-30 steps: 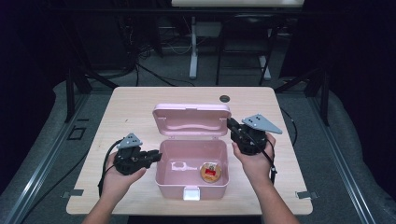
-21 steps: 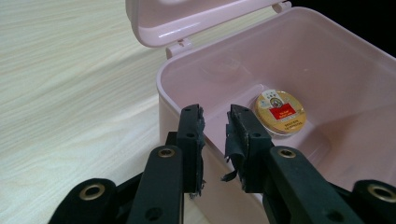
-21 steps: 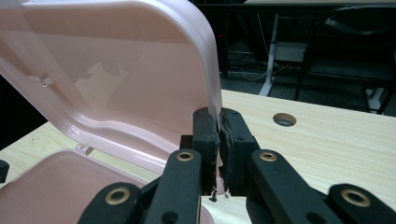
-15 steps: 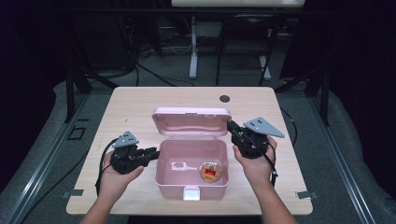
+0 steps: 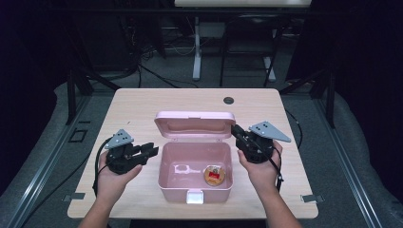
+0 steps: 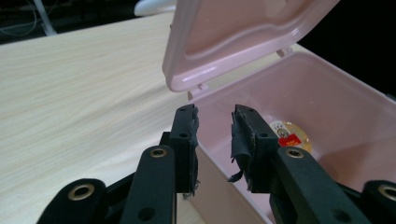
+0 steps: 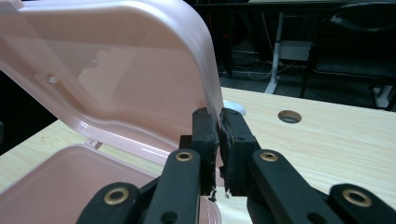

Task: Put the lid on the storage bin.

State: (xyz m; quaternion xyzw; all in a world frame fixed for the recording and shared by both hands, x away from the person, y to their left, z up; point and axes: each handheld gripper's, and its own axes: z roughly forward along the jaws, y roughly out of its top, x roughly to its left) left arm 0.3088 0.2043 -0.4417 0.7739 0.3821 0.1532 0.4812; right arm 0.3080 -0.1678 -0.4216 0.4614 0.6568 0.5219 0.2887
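Lid (image 7: 140, 79) edge clamped in right claw (image 7: 219, 122); left claw (image 6: 214, 122) apart, opening, astride box wall (image 6: 219, 172).

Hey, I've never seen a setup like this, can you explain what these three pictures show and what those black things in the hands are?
A person at a pale wooden table holds a black two-jaw grasping tool in each hand. One picture looks down from above; the other two come from cameras riding on each tool. On the table stands an open pink plastic box with a round gold and red item inside. The right tool pinches the edge of the raised pink lid. The left tool has just been opening; its jaws straddle the box's wall without pressing it.
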